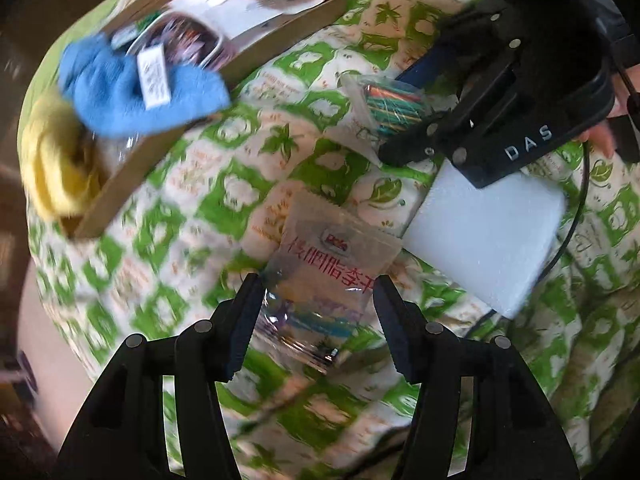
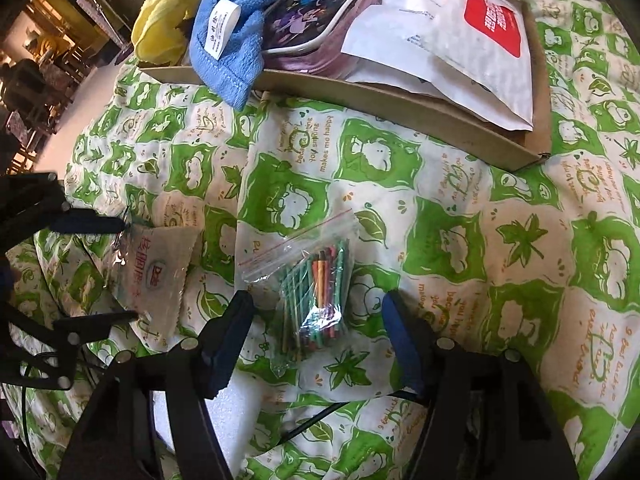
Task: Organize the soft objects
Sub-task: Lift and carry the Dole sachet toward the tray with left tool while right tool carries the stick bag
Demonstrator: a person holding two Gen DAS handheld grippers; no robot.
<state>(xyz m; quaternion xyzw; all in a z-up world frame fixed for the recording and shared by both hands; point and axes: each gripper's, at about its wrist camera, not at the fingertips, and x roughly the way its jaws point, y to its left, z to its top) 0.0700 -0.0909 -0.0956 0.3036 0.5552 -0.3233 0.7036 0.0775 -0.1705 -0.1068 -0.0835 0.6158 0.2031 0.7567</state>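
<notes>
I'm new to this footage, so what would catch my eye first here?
The green-and-white leaf-print bedspread fills both views. At its far edge a shallow cardboard box holds a blue towel draped over its wall. Nearer, a zip bag of coloured sticks lies ahead of the open right gripper.

Both wrist views steeply downward, seemingly close.

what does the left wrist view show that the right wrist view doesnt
Only the left wrist view: a white foam block under the right gripper.
Only the right wrist view: a room with furniture past the bed, and the red label on the white pouch seen sharply.
Both: snack packet, zip bag of sticks, blue towel, cardboard tray.
</notes>
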